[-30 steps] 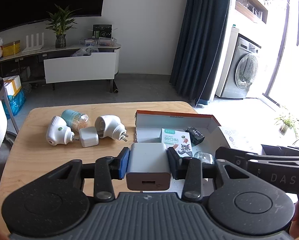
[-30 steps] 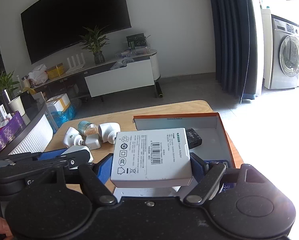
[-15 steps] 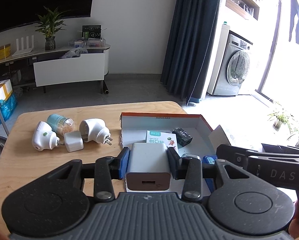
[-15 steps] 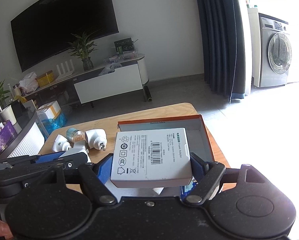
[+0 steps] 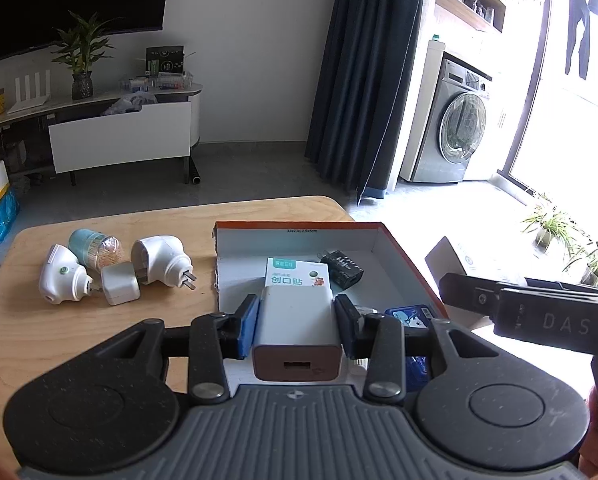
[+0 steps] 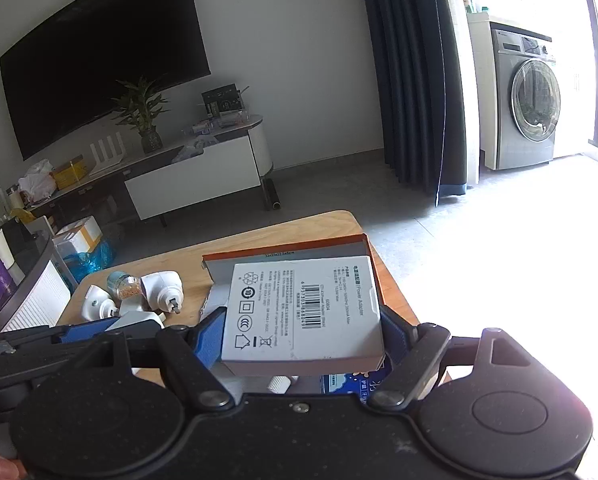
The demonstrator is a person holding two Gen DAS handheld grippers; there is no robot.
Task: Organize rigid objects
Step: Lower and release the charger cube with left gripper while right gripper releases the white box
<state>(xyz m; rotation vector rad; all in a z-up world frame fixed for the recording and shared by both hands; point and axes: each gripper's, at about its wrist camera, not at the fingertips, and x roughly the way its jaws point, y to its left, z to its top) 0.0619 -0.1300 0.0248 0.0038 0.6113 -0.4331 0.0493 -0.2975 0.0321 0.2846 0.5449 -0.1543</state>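
Note:
My left gripper (image 5: pixel 295 318) is shut on a white USB charger (image 5: pixel 297 326) and holds it over the near part of the orange-rimmed cardboard box (image 5: pixel 403 256). My right gripper (image 6: pixel 305 332) is shut on a white power-adapter carton (image 6: pixel 303 312) above the same box (image 6: pixel 287 250). Inside the box lie a green-and-white plaster packet (image 5: pixel 299 272), a black adapter (image 5: pixel 341 266) and a blue packet (image 5: pixel 409 316). On the wooden table (image 5: pixel 99 340) left of the box lie two white plug-in devices (image 5: pixel 161 260), a small white cube charger (image 5: pixel 119 288) and a teal jar (image 5: pixel 93 246).
The table's far edge and right corner are close behind the box. The right gripper's body (image 5: pixel 539 312) reaches in from the right in the left wrist view. A TV cabinet (image 6: pixel 195 176) and a washing machine (image 6: pixel 527 96) stand beyond on the floor.
Both grippers have moved right and forward with their loads, so the box now sits more directly under them. The loose items on the table have not moved.

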